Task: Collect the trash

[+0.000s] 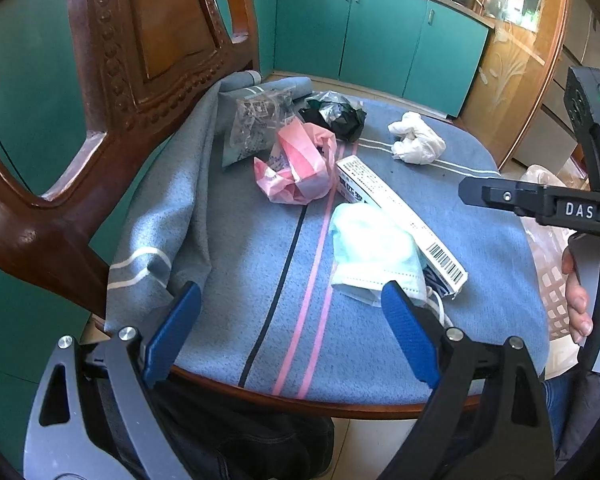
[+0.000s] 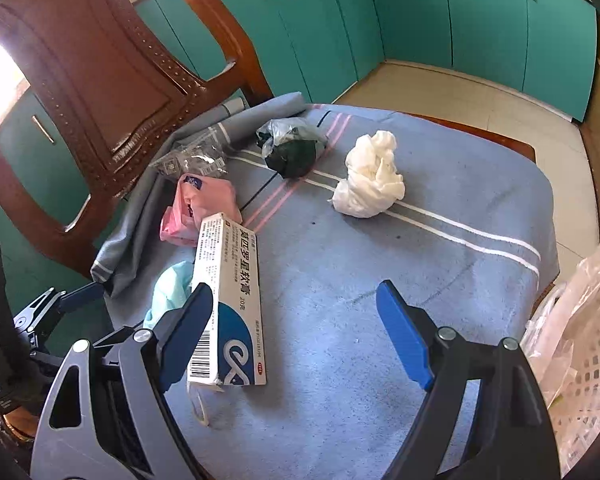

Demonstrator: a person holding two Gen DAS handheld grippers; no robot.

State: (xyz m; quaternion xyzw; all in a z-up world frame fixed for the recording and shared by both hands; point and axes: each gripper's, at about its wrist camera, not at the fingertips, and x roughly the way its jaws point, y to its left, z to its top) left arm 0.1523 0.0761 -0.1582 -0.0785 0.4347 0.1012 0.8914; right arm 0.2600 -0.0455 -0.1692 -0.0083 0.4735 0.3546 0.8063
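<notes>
Setting: kitchen with teal cabinets point(image 2: 480, 20); a wooden chair point(image 1: 112, 92) is carrying a blue striped cloth point(image 2: 440, 264) over its seat.

Items lying on the cloth: ointment box point(image 2: 226, 304) resting partly on a crumpled face mask point(image 1: 374, 252); pink wrapper point(image 1: 296, 164); black bag point(image 2: 290, 152); white tissue wad point(image 2: 372, 176); clear packet point(image 1: 256, 124).

Receptacle: lined white basket point(image 2: 584, 344), standing just beside the seat on the right.

Tools: left gripper point(image 1: 292, 300) and right gripper point(image 2: 294, 300) are both hovering spread wide, holding nothing.

Handling note: the box is lying nearest; closing across its narrow sides is looking the surest grip, keeping the mask clear.
</notes>
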